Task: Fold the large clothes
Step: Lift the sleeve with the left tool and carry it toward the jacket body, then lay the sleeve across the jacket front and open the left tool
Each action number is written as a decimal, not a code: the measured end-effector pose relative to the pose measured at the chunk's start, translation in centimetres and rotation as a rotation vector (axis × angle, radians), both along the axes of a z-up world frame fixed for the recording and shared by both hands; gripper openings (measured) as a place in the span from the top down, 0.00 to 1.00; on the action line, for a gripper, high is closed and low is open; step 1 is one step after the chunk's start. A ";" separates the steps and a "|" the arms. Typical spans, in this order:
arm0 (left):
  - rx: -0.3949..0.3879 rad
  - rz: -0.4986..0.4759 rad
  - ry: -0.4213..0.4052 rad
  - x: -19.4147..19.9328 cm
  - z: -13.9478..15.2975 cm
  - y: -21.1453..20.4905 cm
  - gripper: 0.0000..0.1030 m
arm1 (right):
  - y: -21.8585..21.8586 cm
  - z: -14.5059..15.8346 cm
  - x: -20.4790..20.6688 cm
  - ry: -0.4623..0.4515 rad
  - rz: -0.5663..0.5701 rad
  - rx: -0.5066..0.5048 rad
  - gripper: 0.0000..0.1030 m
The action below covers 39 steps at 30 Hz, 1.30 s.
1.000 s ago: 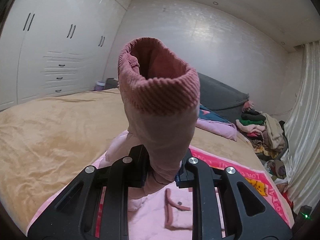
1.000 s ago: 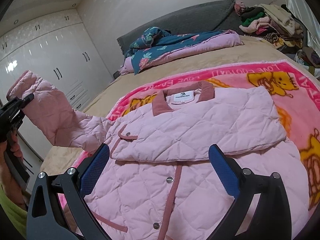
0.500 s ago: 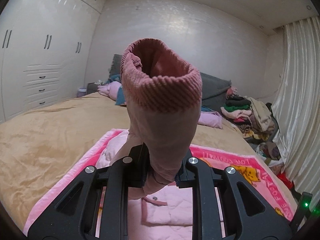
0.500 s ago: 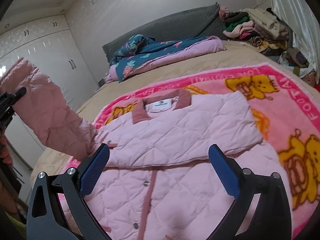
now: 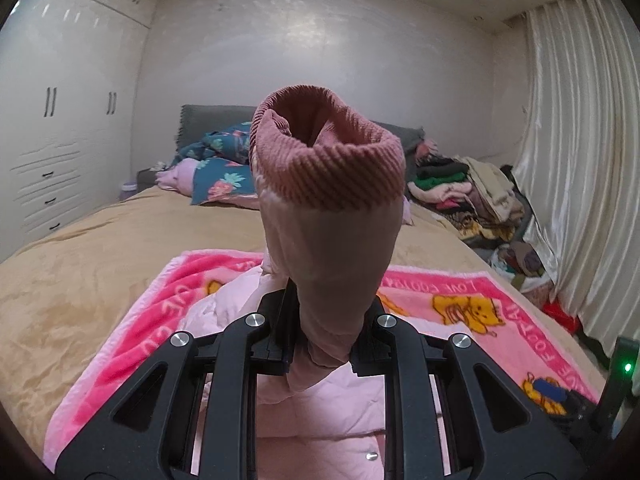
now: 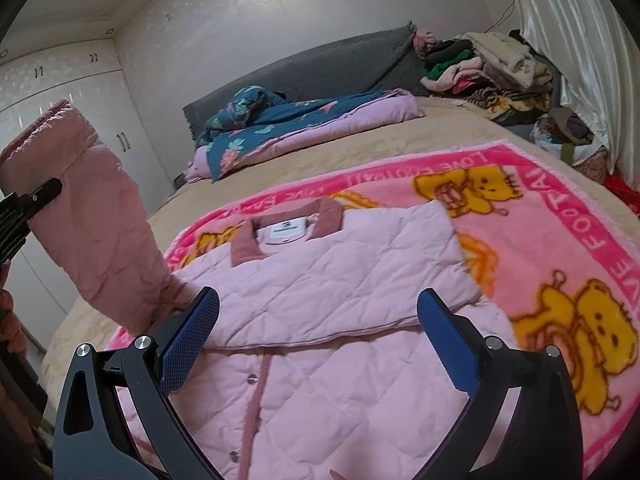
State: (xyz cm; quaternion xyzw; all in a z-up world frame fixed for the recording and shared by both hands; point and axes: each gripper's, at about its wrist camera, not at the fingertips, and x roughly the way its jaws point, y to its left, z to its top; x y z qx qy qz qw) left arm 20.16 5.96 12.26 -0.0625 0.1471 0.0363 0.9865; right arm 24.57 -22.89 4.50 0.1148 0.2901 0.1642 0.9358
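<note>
A pink quilted jacket [image 6: 328, 304] lies front up on a pink cartoon blanket [image 6: 560, 240] on the bed. Its right sleeve is folded across the chest. My left gripper [image 5: 326, 344] is shut on the other sleeve [image 5: 332, 256] and holds it upright above the blanket, its ribbed dark-pink cuff [image 5: 328, 172] pointing up. That sleeve [image 6: 88, 216] and the left gripper's tip also show at the left of the right wrist view. My right gripper [image 6: 316, 344] is open and empty, hovering above the jacket's front.
The tan bed cover [image 5: 80, 272] spreads to the left. A blue floral quilt [image 6: 288, 124] lies by the grey headboard [image 6: 320, 68]. A heap of clothes [image 6: 488, 68] sits at the far right by the curtain [image 5: 580, 160]. White wardrobes [image 5: 60, 128] line the left wall.
My left gripper has swung to the right with the sleeve, from over the tan cover to over the pink blanket and jacket. The right gripper has shifted slightly and stays open.
</note>
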 end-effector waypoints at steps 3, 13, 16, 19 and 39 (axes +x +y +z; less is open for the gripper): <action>0.013 -0.030 0.015 0.5 -0.5 -0.8 0.88 | -0.8 0.0 0.0 -0.013 -0.035 -0.023 0.04; 0.035 -0.139 0.107 2.6 -4.1 -4.1 0.88 | -3.9 -1.7 1.1 0.043 -0.096 0.045 0.04; 0.051 -0.165 0.140 3.3 -5.5 -5.2 0.88 | -4.8 -2.3 1.4 0.061 -0.134 0.056 0.04; 0.069 -0.196 0.169 4.1 -7.1 -6.1 0.88 | -5.5 -2.7 1.6 0.070 -0.152 0.068 0.04; 0.348 -0.398 0.336 6.2 -16.7 -13.2 0.56 | -8.0 -4.4 3.1 0.136 -0.220 0.054 0.04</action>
